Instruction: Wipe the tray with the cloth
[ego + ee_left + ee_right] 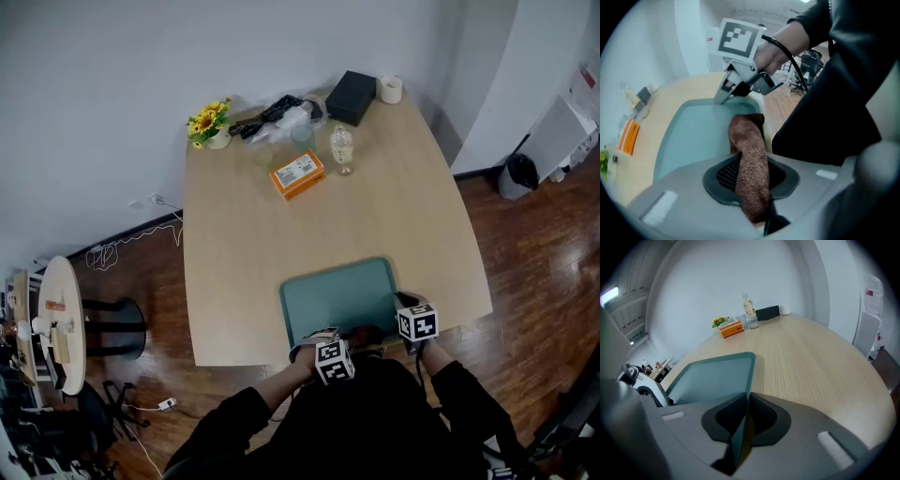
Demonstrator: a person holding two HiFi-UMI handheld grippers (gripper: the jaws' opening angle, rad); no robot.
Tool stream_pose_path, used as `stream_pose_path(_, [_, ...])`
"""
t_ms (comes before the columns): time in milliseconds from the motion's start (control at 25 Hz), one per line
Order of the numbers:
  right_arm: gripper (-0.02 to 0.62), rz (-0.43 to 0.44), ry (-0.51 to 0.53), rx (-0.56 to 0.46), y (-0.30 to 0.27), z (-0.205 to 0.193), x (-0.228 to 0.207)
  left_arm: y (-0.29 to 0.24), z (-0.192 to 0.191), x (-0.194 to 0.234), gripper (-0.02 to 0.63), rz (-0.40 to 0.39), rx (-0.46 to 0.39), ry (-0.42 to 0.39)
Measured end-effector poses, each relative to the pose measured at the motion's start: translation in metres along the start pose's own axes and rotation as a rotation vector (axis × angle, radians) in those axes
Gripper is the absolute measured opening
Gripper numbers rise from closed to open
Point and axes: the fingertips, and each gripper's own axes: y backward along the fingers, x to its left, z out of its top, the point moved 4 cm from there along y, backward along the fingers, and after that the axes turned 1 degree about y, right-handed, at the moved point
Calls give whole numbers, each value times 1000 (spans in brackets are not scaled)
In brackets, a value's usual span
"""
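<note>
Black sleeves; grey left gripper and right gripper each carry a black-and-white marker cube.

My 2 grippers sit at the bottom centre of the frame, over the near edge of the pale wooden table. My left gripper is at the lower edge of the teal tray, with a dark brownish cloth just to its right. My right gripper is at the tray's lower right corner. At top centre stand sunflowers, an orange box, 1 bottle and a black box.
</note>
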Motion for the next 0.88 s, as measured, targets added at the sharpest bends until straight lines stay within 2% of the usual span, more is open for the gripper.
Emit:
stream_pose_path(120, [26, 2, -3, 0, -1, 0, 0, 18, -71, 7, 60, 90, 46, 90])
stream_pose_path(200, [26, 4, -4, 1, -2, 1, 1, 27, -107, 15, 61, 120, 52, 179])
stream_pose_path(320, [26, 2, -4, 5, -1, 0, 1, 37, -124, 38, 61, 109, -6, 339])
stream_pose_path(360, [26, 3, -4, 7, -1, 0, 1, 40, -125, 54, 61, 131, -19, 374])
stream_pose_path(520, [26, 11, 2, 6, -5, 3, 4, 50, -133, 152, 61, 298, 14, 453])
stream_pose_path(600, [26, 16, 4, 8, -6, 4, 5, 53, -130, 182, 61, 309, 63, 437])
stream_pose_path(720, [26, 16, 1, 10, -3, 3, 3, 46, -106, 191, 61, 279, 106, 311])
stream_pose_path(880, [28, 6, 5, 2, -3, 3, 2, 20, -45, 198, 61, 261, 103, 181])
